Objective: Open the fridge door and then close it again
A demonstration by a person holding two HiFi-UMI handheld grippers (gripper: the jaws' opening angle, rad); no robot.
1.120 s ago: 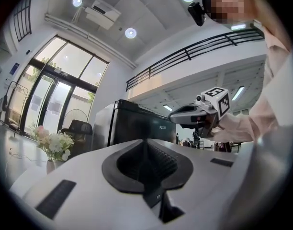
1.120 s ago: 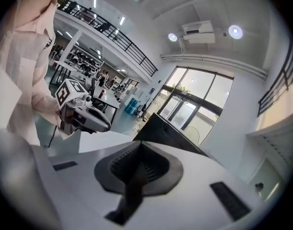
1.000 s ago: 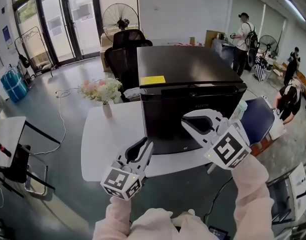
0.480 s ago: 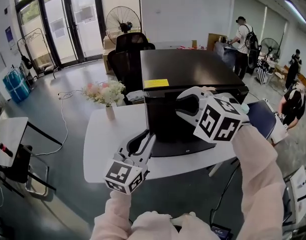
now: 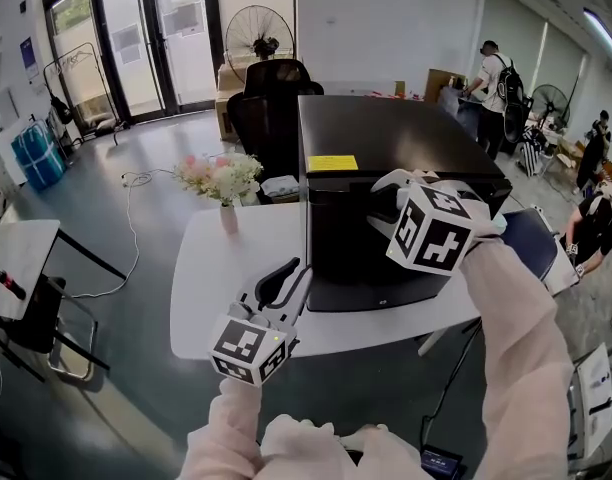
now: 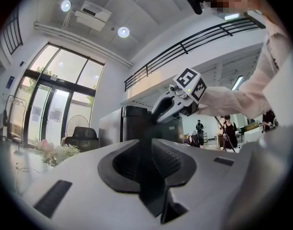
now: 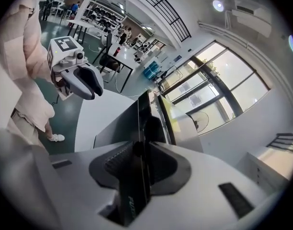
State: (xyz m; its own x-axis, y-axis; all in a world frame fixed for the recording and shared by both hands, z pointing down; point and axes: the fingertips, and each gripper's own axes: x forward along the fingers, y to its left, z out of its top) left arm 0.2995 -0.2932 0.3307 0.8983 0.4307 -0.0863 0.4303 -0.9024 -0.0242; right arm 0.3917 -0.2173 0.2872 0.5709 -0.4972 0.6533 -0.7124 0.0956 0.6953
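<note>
Far left: blue containers (image 5: 36,153) stand on the floor, near the tall glass doors (image 5: 176,38).
Table: a white table (image 5: 221,288) fills the middle, and its near edge curves toward the person.
Flowers: a vase of pale flowers (image 5: 221,180) stands on the table's far left part, apart from the fridge.
Left gripper: the left gripper (image 5: 298,270) hovers over the table's near edge, left of the fridge front. It points level toward the far side, its jaws together with nothing between them.
Behind: a black office chair (image 5: 271,103) stands just beyond the table. A standing fan (image 5: 258,40) is farther off by the doors.
Fridge: the small black fridge (image 5: 396,128) sits on the right part of the table. A yellow label (image 5: 333,163) lies on its top near the front left corner.
Door: the fridge door (image 5: 361,268) faces the person and looks flush with the body.
Right gripper: the right gripper (image 5: 378,205) tilts down onto the door's top edge. Its jaws have just been closing and clamp that edge, one on the front face and the other behind the lip.
Far right: a person with a backpack (image 5: 496,73) stands well off, with other people beyond.
</note>
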